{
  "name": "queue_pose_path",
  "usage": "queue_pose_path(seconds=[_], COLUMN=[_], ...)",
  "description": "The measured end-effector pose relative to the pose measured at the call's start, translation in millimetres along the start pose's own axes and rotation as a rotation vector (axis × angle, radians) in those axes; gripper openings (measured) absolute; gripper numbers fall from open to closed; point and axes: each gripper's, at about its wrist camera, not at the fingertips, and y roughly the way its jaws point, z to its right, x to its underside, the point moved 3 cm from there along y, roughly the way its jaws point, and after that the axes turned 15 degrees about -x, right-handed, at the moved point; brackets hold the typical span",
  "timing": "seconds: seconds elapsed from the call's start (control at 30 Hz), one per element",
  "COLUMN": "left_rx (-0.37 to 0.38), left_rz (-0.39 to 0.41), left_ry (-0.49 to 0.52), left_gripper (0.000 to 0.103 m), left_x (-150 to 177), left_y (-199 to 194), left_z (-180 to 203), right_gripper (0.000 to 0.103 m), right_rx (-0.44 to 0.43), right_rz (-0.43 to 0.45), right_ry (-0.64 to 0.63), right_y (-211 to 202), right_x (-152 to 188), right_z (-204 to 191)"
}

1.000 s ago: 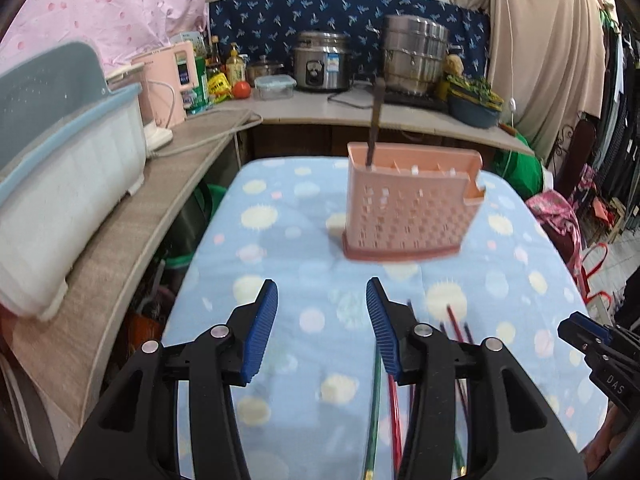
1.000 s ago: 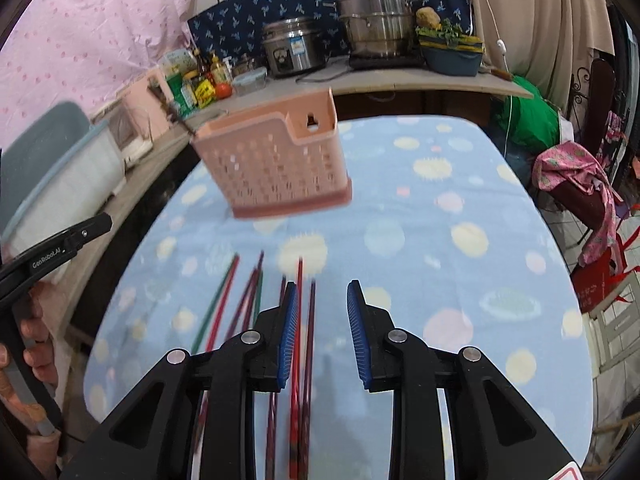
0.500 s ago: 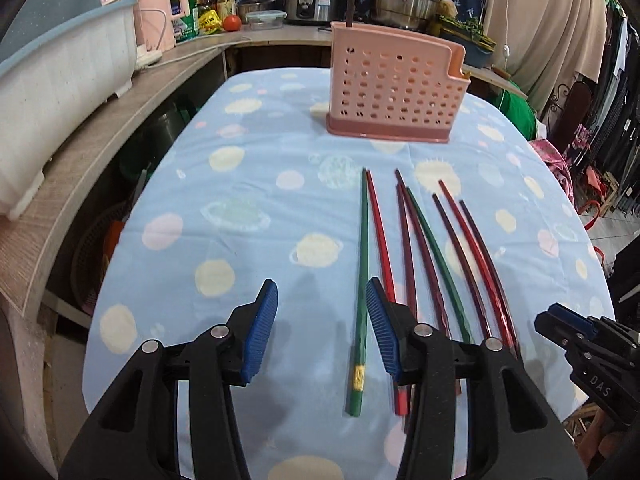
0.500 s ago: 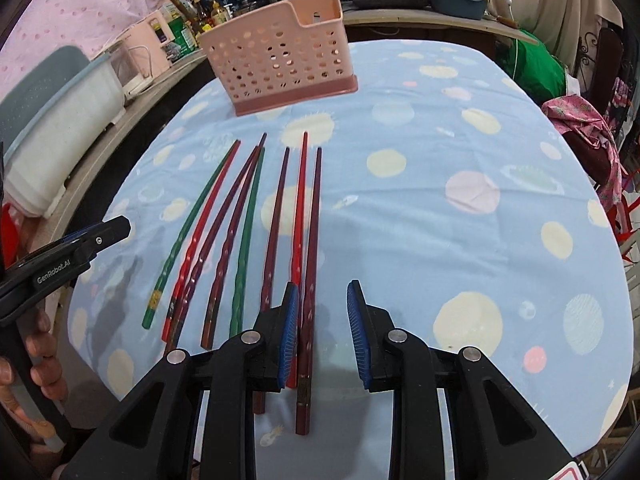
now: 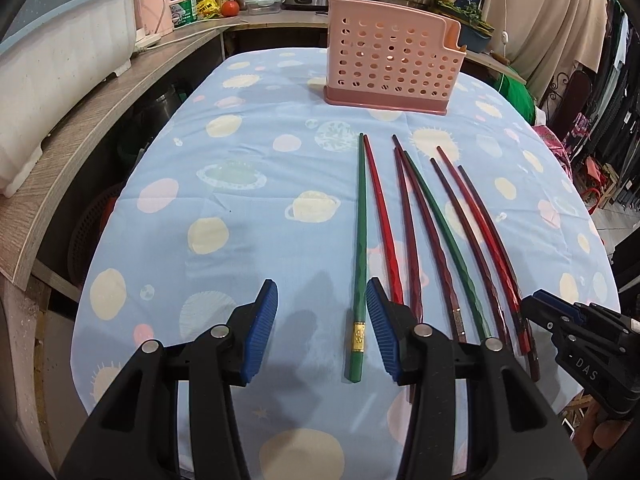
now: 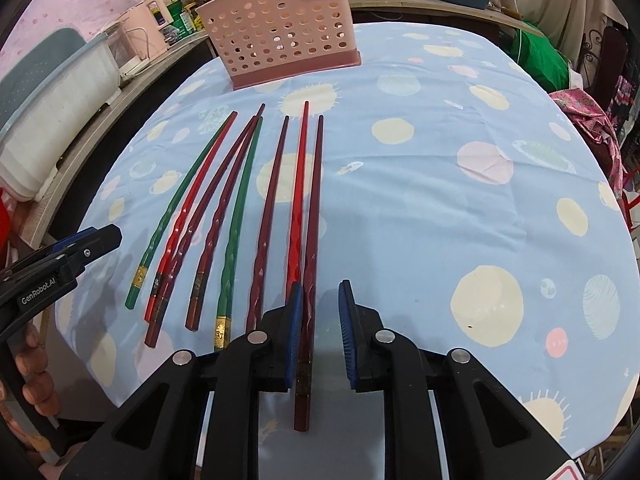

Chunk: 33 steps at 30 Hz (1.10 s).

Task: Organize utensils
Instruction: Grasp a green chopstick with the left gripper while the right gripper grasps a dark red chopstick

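A spotted blue tablecloth (image 5: 256, 168) carries chopsticks (image 6: 244, 200) and, seemingly, one utensil in the pink basket (image 5: 390, 68); both hand-held grippers gape.

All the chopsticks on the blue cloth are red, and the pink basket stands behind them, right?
Not quite. Two chopsticks are green; the others are red or dark red. The right wrist view shows this best. The pink basket does stand behind them on the blue cloth.

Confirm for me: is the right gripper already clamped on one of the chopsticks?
No: the right gripper is open, its blue pads standing apart on either side of the dark red chopstick that lies flat on the blue spotted tablecloth.
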Motion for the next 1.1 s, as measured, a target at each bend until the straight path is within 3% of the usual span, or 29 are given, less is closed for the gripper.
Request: queue_pose_path(seconds=[0.33, 0.47, 0.8, 0.97, 1.03, 1.1], left_rx=[0.006, 0.004, 0.024, 0.04, 0.055, 0.068], left_rz=[-0.023, -0.036, -0.08, -0.094, -0.099, -0.102], left_ry=[0.026, 0.033, 0.034, 0.039, 0.037, 0.035], left_gripper=[0.044, 0.044, 0.042, 0.025, 0.011, 0.008], left_x=[9, 13, 26, 30, 30, 31], left_y=[4, 8, 13, 15, 15, 15], left_z=[9, 10, 9, 11, 12, 12], right_gripper=[0.014, 0.007, 0.007, 0.007, 0.007, 0.007], right_rx=[0.032, 0.031, 0.022, 0.017, 0.012, 0.007], right_rz=[-0.005, 0.003, 0.01, 0.011, 0.012, 0.014], right_ry=[-0.041, -0.029, -0.022, -0.019, -0.014, -0.009], right_y=[2, 0, -3, -4, -5, -6], right_x=[5, 5, 9, 11, 11, 12], right_z=[-1, 3, 3, 3, 4, 4])
